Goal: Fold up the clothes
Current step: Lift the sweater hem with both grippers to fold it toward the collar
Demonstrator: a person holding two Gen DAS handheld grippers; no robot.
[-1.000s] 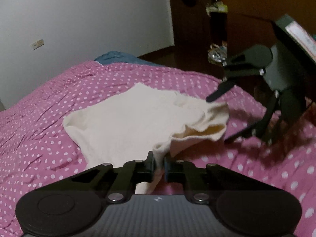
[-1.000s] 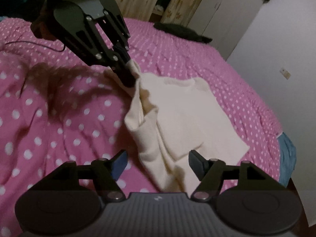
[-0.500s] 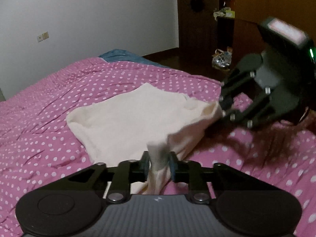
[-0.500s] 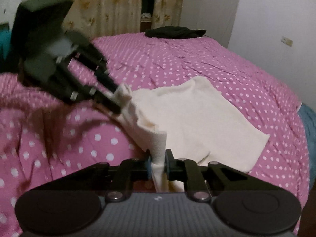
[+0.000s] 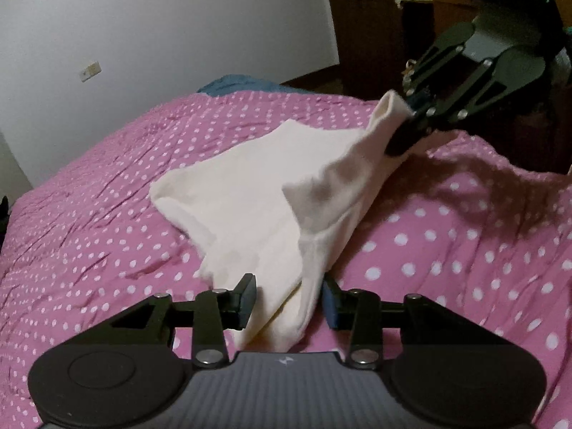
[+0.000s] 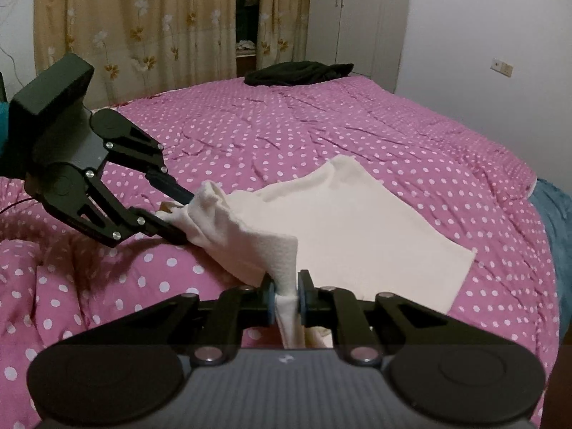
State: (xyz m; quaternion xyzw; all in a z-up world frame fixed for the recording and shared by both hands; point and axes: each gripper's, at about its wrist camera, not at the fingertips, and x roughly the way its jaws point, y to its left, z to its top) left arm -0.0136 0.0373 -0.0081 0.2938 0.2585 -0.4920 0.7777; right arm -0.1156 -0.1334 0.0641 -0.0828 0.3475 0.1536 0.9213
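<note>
Pink dotted bed point(image 6: 357, 136) carries your soft, limp cream garment point(image 6: 357, 221): right gripper point(image 6: 286, 298) clamped on one corner, left gripper point(image 5: 289, 302) opening around another; pinch hems.

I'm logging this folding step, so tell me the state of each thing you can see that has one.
cream garment: partly lifted off the bed, far part lying flat.
right gripper: shut on a bunched corner of the garment.
left gripper: jaws opening, cloth between them, pads not pressing.
pink dotted bedspread: spread out, wrinkled.
black clothing: in a heap at the bed's far edge.
</note>
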